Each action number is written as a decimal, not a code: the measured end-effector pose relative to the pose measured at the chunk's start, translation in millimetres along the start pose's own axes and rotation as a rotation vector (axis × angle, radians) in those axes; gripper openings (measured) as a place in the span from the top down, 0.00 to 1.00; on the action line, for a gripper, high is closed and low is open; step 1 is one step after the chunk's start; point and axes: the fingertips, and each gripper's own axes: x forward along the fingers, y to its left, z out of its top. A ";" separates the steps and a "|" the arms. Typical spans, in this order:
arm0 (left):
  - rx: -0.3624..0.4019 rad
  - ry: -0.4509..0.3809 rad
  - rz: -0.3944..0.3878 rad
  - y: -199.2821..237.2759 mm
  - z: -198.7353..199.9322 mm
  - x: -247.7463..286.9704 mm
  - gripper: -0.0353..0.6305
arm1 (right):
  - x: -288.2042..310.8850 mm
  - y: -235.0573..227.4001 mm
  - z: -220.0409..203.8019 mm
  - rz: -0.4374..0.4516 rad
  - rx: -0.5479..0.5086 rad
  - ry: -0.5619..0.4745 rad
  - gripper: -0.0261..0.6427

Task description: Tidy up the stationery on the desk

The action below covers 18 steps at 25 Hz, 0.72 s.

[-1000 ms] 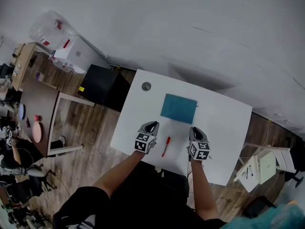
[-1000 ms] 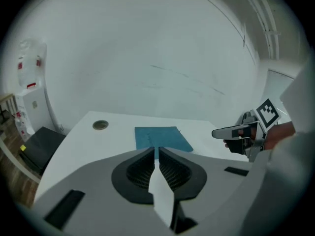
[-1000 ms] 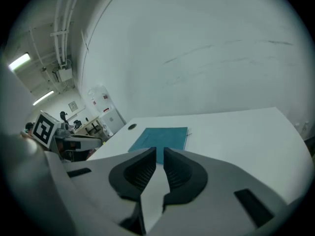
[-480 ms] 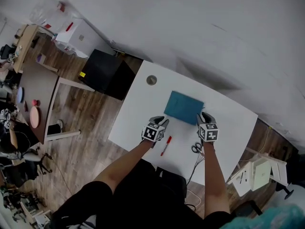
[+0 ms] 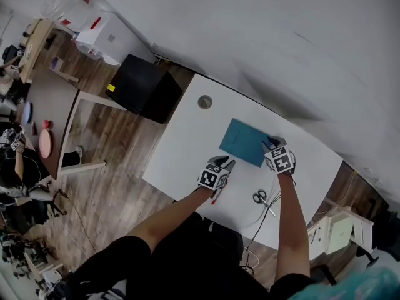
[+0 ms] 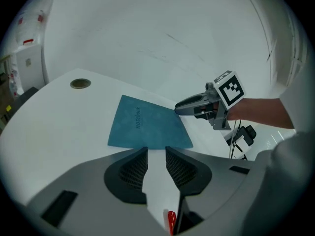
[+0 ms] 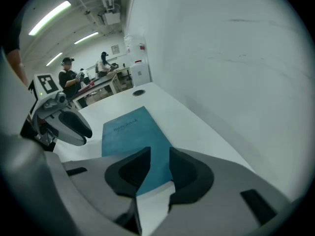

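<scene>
A teal notebook (image 5: 242,141) lies flat on the white desk (image 5: 187,136). My right gripper (image 5: 272,144) hovers at its right corner, jaws a narrow gap apart, and the notebook (image 7: 129,129) shows through that gap. My left gripper (image 5: 224,164) is open just short of the notebook's near edge (image 6: 147,127), with nothing between its pads. A red pen (image 6: 171,221) lies on the desk under the left gripper, mostly hidden by it. Black-handled scissors (image 5: 260,197) rest near the desk's front edge, below the right gripper. The left gripper view also shows the right gripper (image 6: 178,108) at the notebook's corner.
A round cable grommet (image 5: 205,102) sits at the desk's far left. A dark cable (image 5: 267,212) runs off the front edge by the scissors. A black cabinet (image 5: 139,87) stands left of the desk. The wall runs behind it. People work at benches (image 7: 86,80) far off.
My right gripper went from the desk's front edge forward to the notebook's right corner. The left gripper crept forward over the red pen. The scissors came into view.
</scene>
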 end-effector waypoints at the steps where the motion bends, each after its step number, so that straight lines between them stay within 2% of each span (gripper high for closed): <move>1: -0.014 -0.006 0.009 1.9 1.5 0.5 0.79 | -2.2 -5.9 -2.5 -0.014 0.061 -0.009 0.80; 3: -0.013 -0.019 0.056 11.2 5.6 -1.1 0.79 | -10.4 -12.4 -12.1 -0.049 0.214 -0.041 0.80; 6: 0.113 -0.028 0.201 39.7 15.1 -7.3 0.79 | -17.6 -0.6 -36.3 -0.104 0.352 -0.053 0.80; 8: 0.159 -0.026 0.261 58.2 20.8 -9.6 0.79 | -15.4 14.7 -51.9 -0.114 0.429 -0.053 0.80; 13: 0.148 0.014 0.249 77.8 33.8 0.7 0.79 | -12.6 18.6 -75.0 -0.181 0.622 -0.073 0.80; 15: 0.166 0.052 0.260 80.2 30.4 4.3 0.79 | -11.6 18.9 -74.8 -0.190 0.647 -0.079 0.80; 18: 0.152 0.087 0.239 78.7 22.3 10.4 0.79 | -11.2 21.6 -71.8 -0.195 0.655 -0.084 0.84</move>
